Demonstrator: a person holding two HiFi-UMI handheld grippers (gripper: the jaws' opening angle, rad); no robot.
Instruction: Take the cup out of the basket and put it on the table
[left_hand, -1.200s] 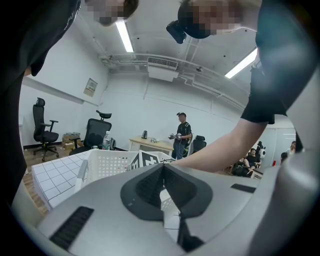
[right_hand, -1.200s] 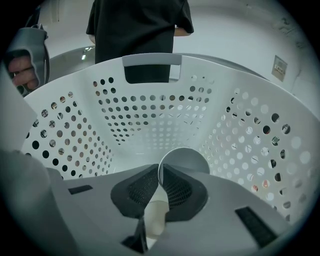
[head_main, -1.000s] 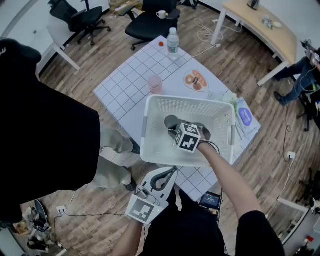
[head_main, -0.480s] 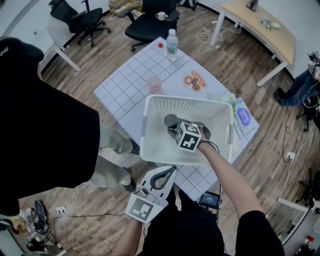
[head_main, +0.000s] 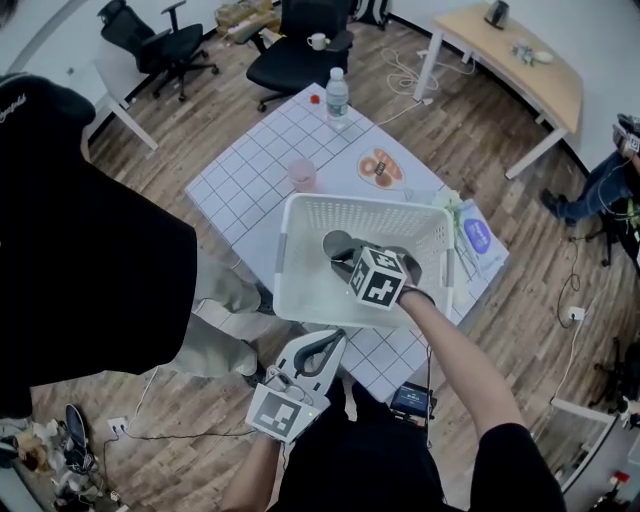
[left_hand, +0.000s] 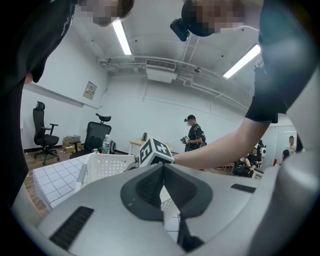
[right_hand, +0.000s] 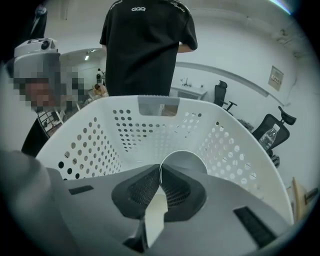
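Closest in, the left gripper (head_main: 333, 340) hangs low by the table edge, jaws pressed together with nothing in them. Next up, the right gripper (right_hand: 160, 167) reaches down into the white perforated plastic basket (head_main: 287, 250) and is clamped on the rim of the round grey cup (right_hand: 187, 161), so the cup's inside the basket. The basket sits on the white grid-pattern table (head_main: 245, 180). Further back there's a pink tumbler (head_main: 301, 172) and a clear water bottle (head_main: 337, 98).
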